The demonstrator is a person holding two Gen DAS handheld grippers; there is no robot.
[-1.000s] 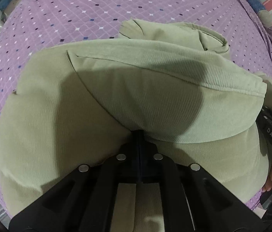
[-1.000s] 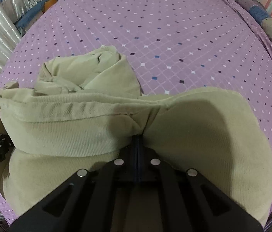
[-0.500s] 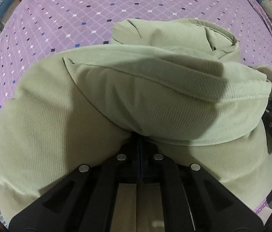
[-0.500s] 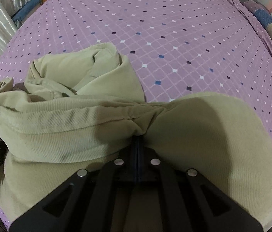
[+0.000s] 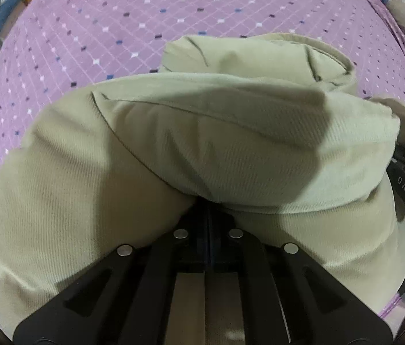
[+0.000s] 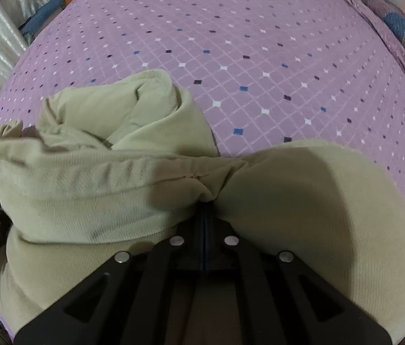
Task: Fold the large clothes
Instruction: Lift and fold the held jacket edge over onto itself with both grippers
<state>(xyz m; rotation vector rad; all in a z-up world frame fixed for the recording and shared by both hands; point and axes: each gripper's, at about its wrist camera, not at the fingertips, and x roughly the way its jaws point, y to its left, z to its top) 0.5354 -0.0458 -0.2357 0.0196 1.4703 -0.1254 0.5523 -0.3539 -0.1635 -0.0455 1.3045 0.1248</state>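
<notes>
The purple diamond-print bedspread [image 6: 259,43] takes up most of both views, and lying on its near part is the pale green corduroy garment [image 5: 231,149], bunched and partly doubled over, with a rumpled end [image 6: 133,109] lying further up the bed.

The step in hand looks like carrying a fold across: each tool has a pinch of the near edge and the cloth drapes in a big hump over both sets of fingers. The left gripper [image 5: 206,201] has its jaws pressed together on a thick hem of the garment, and the right gripper [image 6: 204,204] is likewise clenched on a gathered bit of fabric (the two black fingers meet with no gap showing in either view). Each tool's body peeks into the other's view at the edge, so they sit near each other on the same edge.

Next move probably calls for taking both pinches forward together, level, laying the held edge over the rumpled end, then letting go. Uneven travel would likely skew the fold.
</notes>
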